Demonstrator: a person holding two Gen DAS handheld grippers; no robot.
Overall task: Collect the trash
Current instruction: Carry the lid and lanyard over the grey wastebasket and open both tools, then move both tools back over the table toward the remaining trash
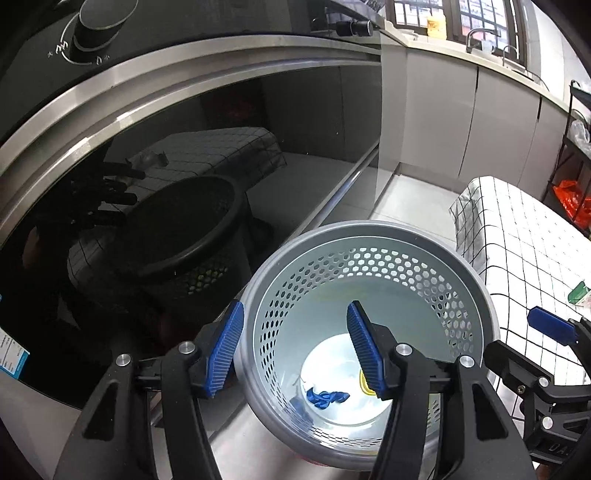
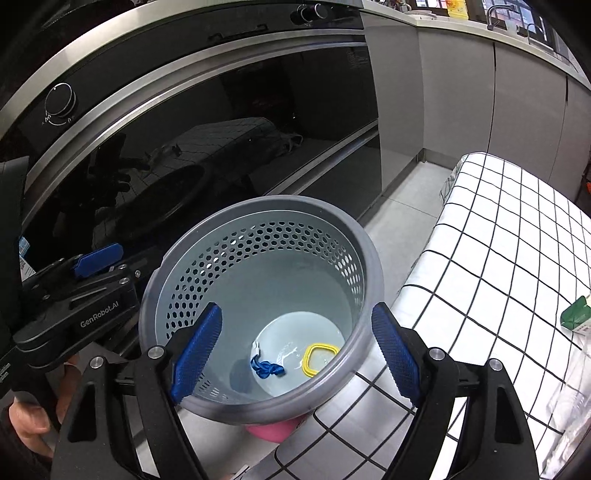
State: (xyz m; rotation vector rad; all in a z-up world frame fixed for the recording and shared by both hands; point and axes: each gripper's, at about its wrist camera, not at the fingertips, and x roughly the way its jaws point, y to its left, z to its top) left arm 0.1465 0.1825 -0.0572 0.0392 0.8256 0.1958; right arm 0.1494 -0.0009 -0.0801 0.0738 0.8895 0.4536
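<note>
One grey perforated trash bin (image 1: 364, 236) (image 2: 258, 210) stands on the floor, just beside a worktop (image 1: 532, 258) (image 2: 517, 240) covered with a white checked cloth. At the bottom of the bin lie two pieces of trash: one crumpled blue scrap (image 1: 327, 397) (image 2: 267, 367) and one yellow ring-shaped piece (image 2: 319, 358), which the left wrist view mostly hides behind a finger. They lie near each other, not touching as far as I can see.

Two tools are in view. The left tool (image 1: 295, 350) (image 2: 98, 254) hangs over the left edge of the bin; its two blue pads (image 1: 364, 347) are spread apart and grasp nothing. The right tool (image 2: 295, 354) (image 1: 550, 325) hangs over the near rim, one pad inside the bin and one outside; it is released too, with nothing between the pads (image 2: 197, 354).

On the worktop, at the right edge, lies one green and white carton (image 2: 578, 315) (image 1: 578, 291). Behind the bin is one dark glass oven door (image 1: 166, 166) (image 2: 221, 129), with one round knob (image 1: 98, 22) (image 2: 59, 98) above it.
</note>
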